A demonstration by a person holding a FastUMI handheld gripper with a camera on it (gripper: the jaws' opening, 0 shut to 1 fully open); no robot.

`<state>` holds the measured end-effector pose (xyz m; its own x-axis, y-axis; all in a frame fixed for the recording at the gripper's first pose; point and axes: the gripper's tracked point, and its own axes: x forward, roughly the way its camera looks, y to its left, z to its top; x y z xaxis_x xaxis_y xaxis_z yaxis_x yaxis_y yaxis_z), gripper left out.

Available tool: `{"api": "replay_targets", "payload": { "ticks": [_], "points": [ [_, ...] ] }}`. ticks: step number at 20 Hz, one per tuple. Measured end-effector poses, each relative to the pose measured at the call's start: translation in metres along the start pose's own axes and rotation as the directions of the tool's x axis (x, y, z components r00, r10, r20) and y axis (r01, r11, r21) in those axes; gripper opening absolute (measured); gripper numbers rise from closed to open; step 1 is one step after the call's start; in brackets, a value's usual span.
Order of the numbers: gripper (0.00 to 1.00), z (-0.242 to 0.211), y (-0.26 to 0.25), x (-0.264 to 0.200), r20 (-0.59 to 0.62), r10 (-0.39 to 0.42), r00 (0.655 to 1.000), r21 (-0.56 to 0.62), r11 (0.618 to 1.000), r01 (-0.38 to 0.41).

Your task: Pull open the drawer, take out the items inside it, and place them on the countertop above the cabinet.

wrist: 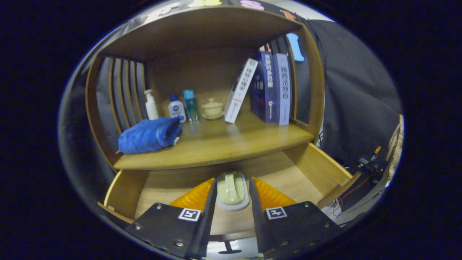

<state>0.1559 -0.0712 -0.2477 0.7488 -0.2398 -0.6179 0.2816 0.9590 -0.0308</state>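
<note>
Gripper [232,191] pinching the pale green brush with white base [232,189] in the open wooden drawer [317,164] — shallow grip, could slip lifting out.

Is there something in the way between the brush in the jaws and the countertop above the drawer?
The brush sits between the gripper jaws, inside the open drawer. Nothing visible stands between it and the countertop, whose front part is bare; the blue towel lies off to one side.
</note>
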Motion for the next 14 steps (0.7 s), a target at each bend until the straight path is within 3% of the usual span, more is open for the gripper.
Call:
{"api": "replay_targets", "payload": {
  "ticks": [5,7,14],
  "points": [
    [0.51,-0.019,0.007,0.03,-0.156,-0.02,0.988,-0.039,0.999,0.014],
    [0.51,-0.031,0.0,0.042,-0.229,-0.06,0.972,-0.066,0.997,0.046],
    [0.52,-0.055,-0.006,0.064,-0.367,-0.07,0.928,-0.074,0.996,0.046]
  ]
}}
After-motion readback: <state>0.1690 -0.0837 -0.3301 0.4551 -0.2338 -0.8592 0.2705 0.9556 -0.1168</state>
